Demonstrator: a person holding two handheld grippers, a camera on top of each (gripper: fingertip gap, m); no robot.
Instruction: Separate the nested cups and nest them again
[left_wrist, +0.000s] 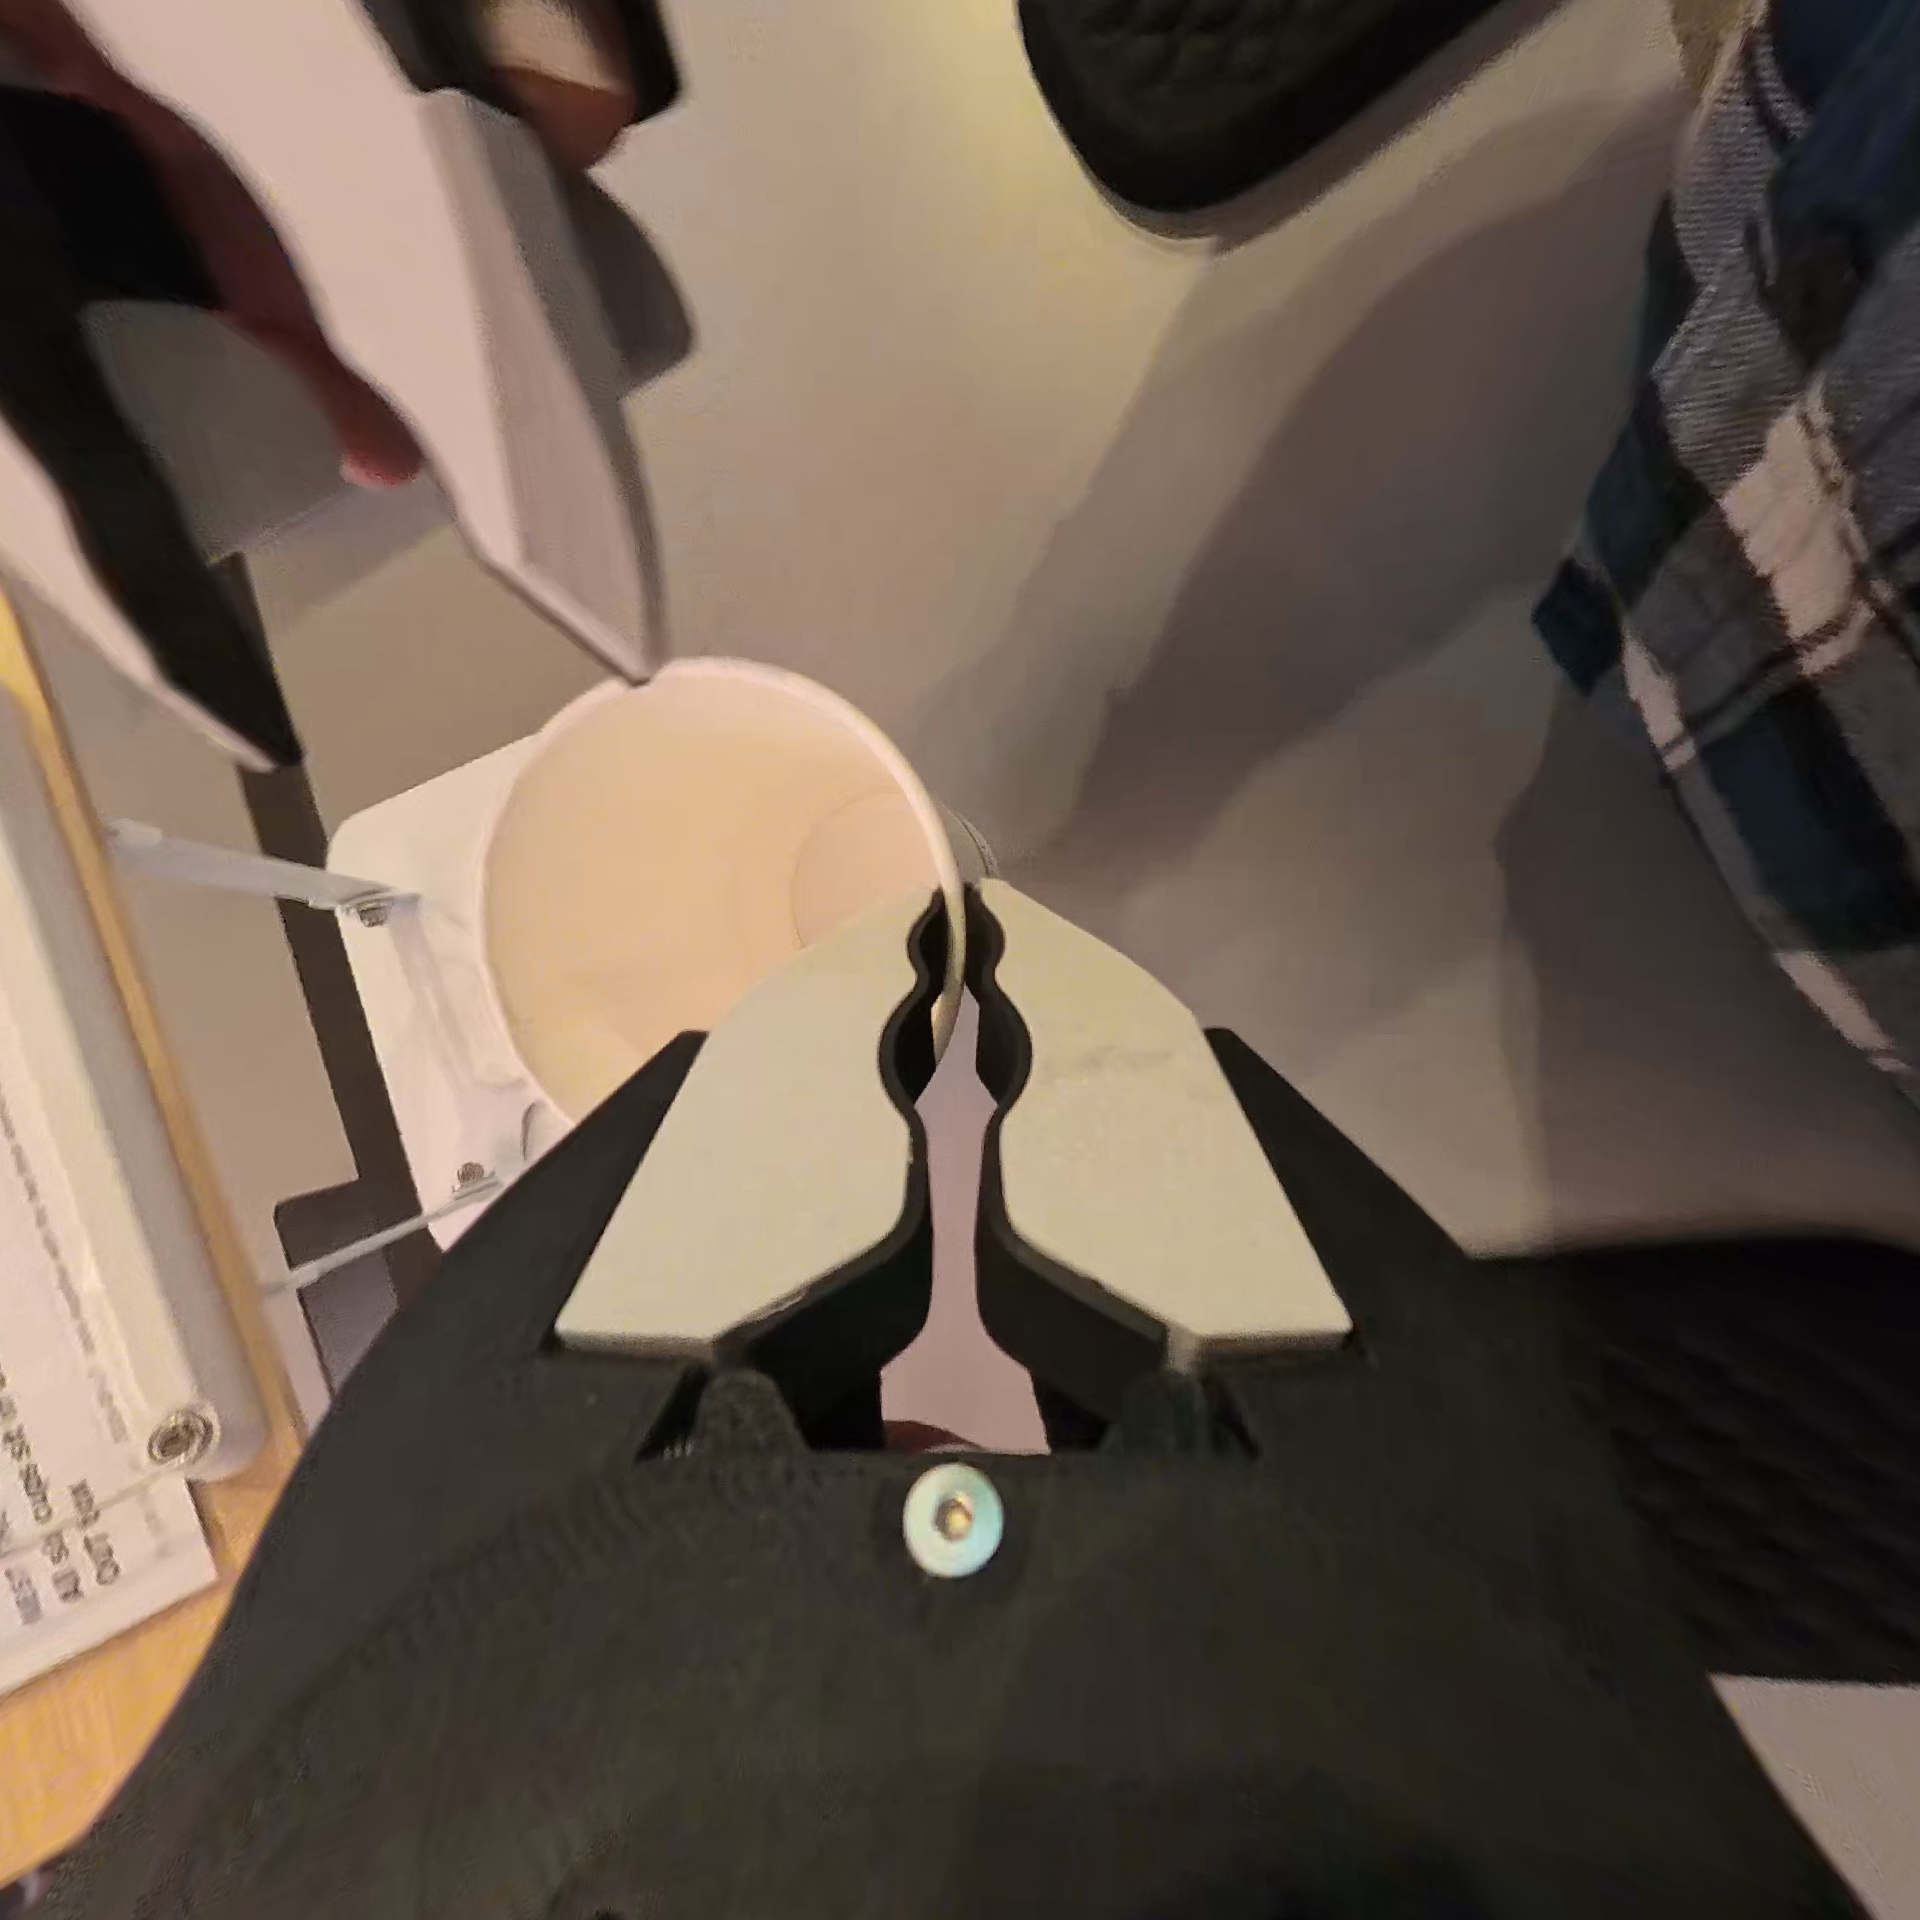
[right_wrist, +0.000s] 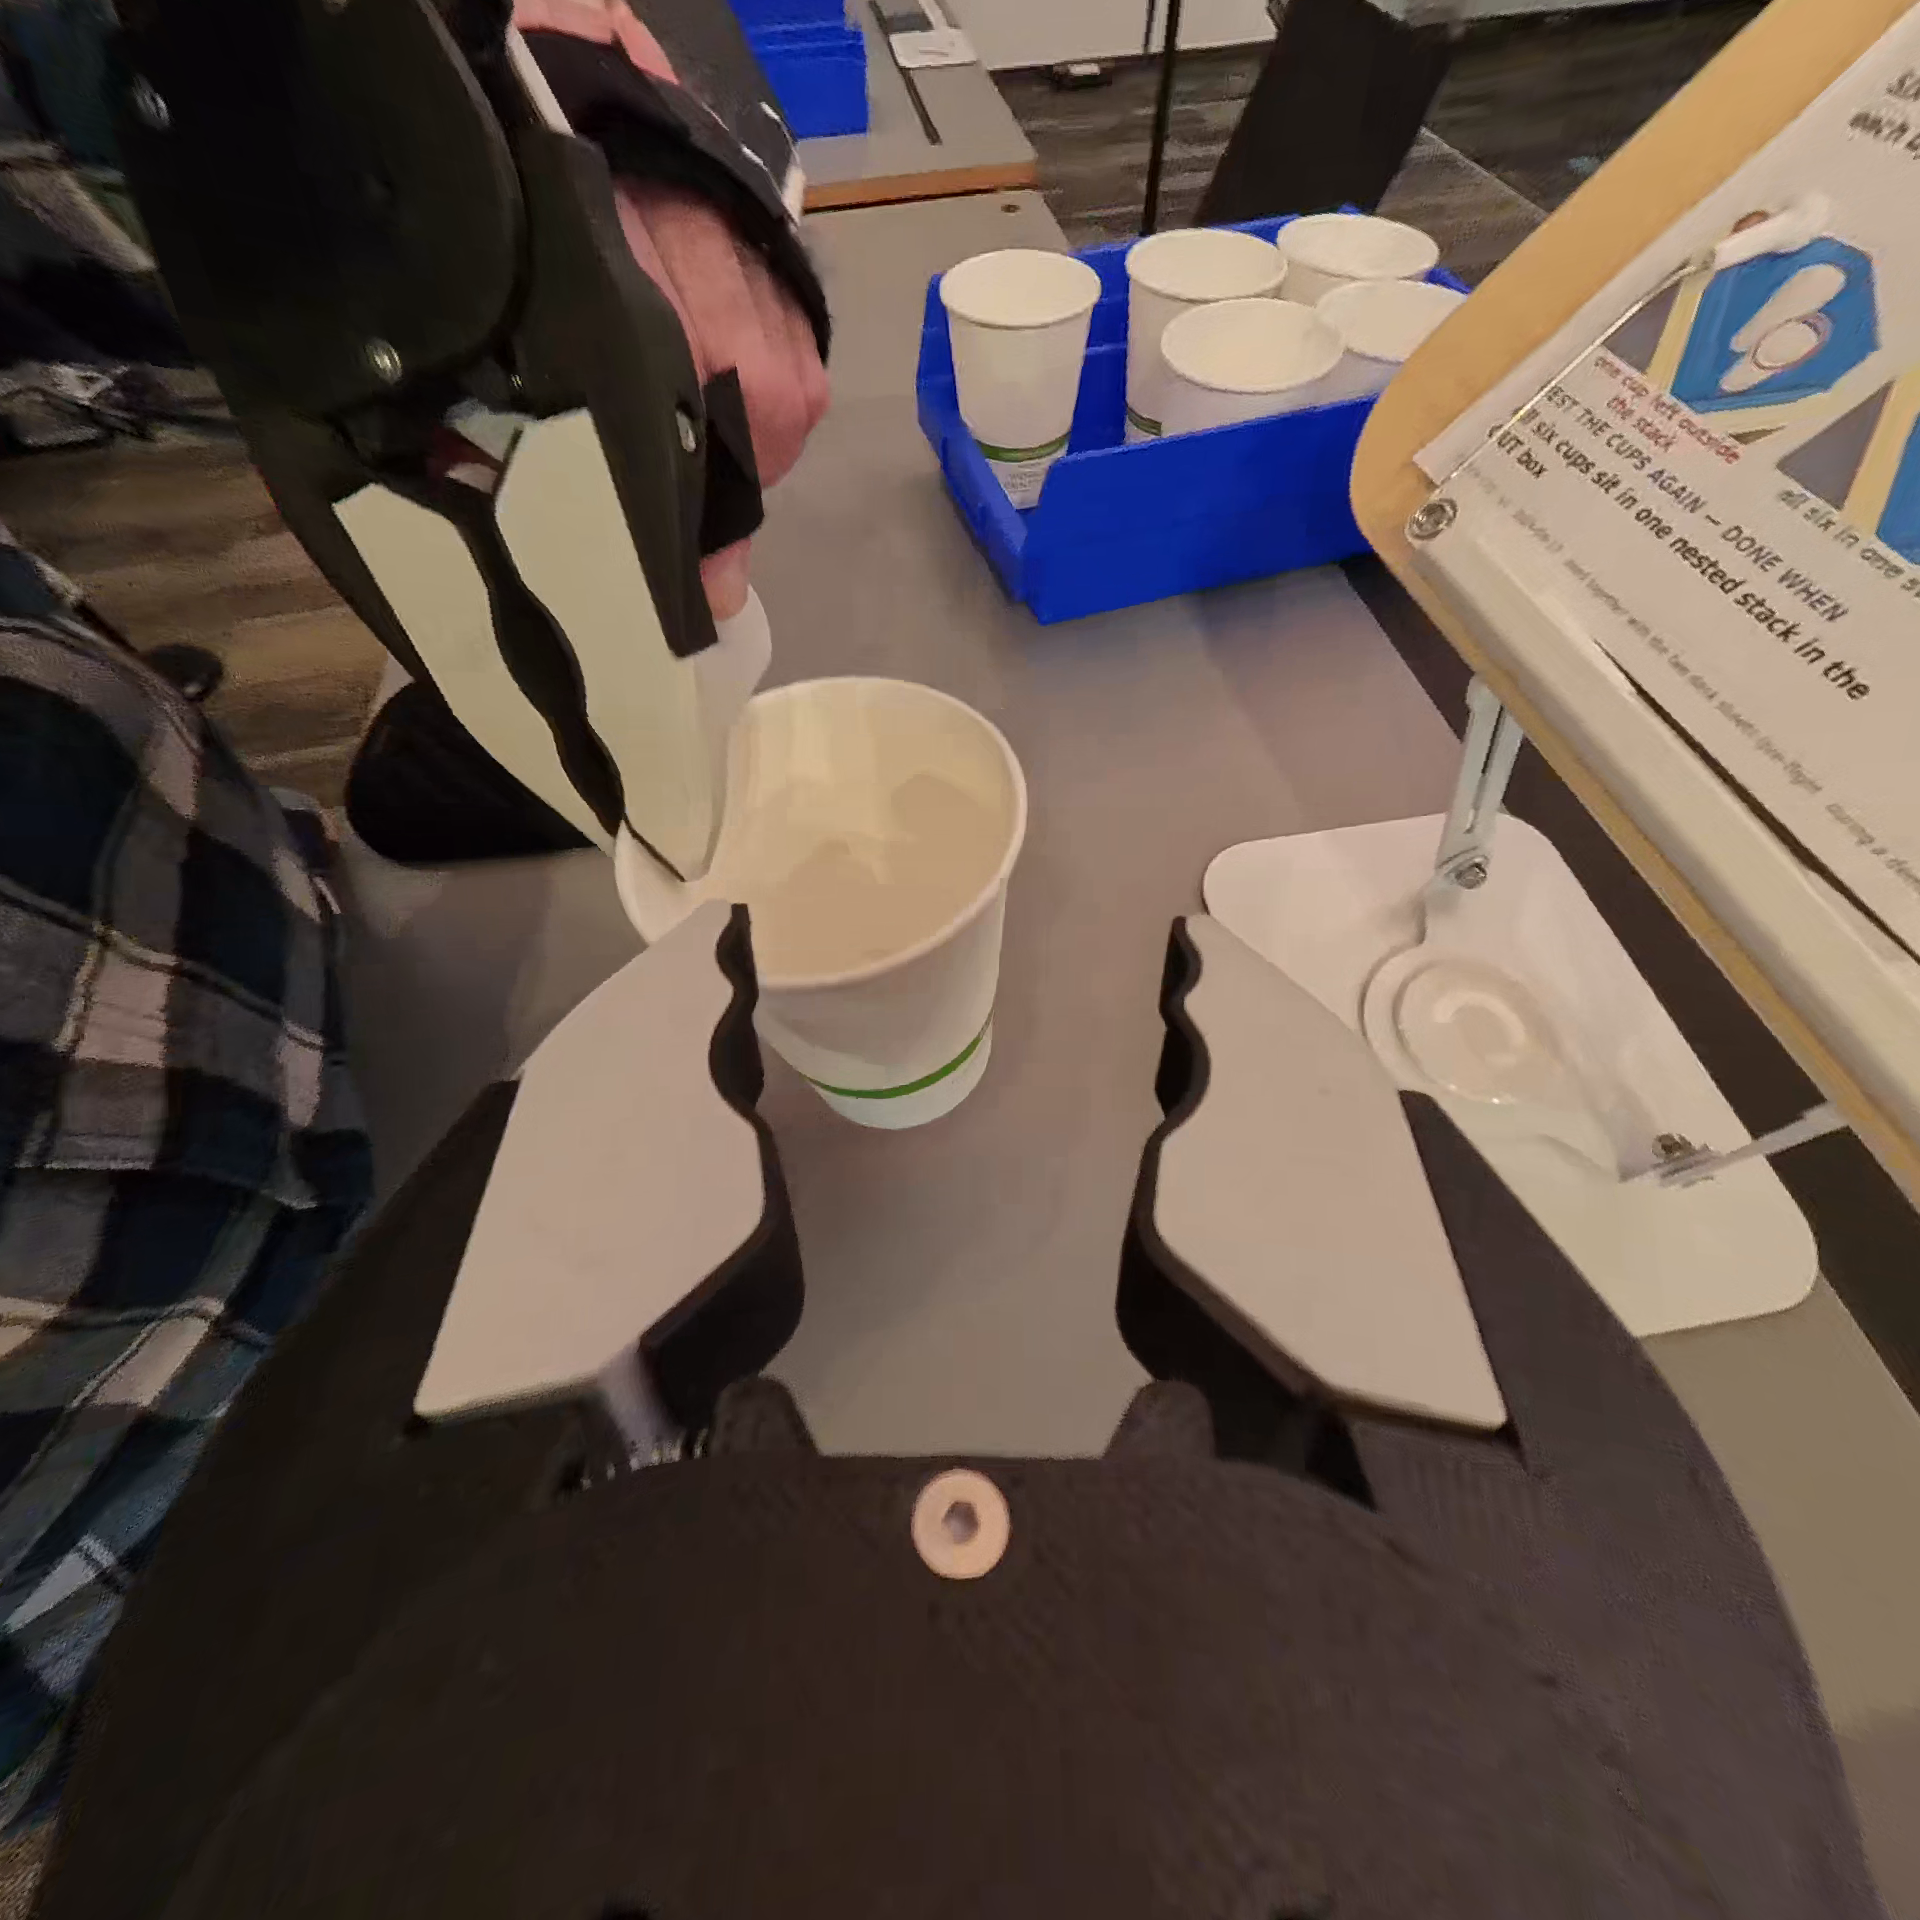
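1. Hand-held gripper, left (left_wrist: 961, 935): its fingers are pressed together on the rim of a white paper cup (right_wrist: 883, 894), one finger inside the wall and one outside. The rim looks to be pinched so that the cup can be steadied or carried by its edge; in the right wrist view the wall is seen pulled outward into a lip at the pinch.
2. Hand-held gripper, right (right_wrist: 961, 997): its fingers are spread wide and nothing is held. Its left finger (right_wrist: 665, 1091) lies close against the cup wall, though contact cannot be told; the other finger stands well apart from it. The spread seems kept wide enough to take the cup body.
3. The cup, with a green band near its base, is upright over the grey bench (right_wrist: 1143, 748), between the two grippers; whether its base rests on the bench cannot be told.
4. Five more cups (right_wrist: 1247, 353) stand singly in a blue bin (right_wrist: 1143, 530) farther along the bench, so separation is judged mostly done and re-nesting not yet started.
5. To the right, a white stand base (right_wrist: 1558, 1091) carries a tilted wooden board (right_wrist: 1455, 436) with an instruction sheet; it overhangs the bench near the bin and could hinder a reach there.
6. A plaid sleeve (right_wrist: 156, 987) is seen at the left edge.
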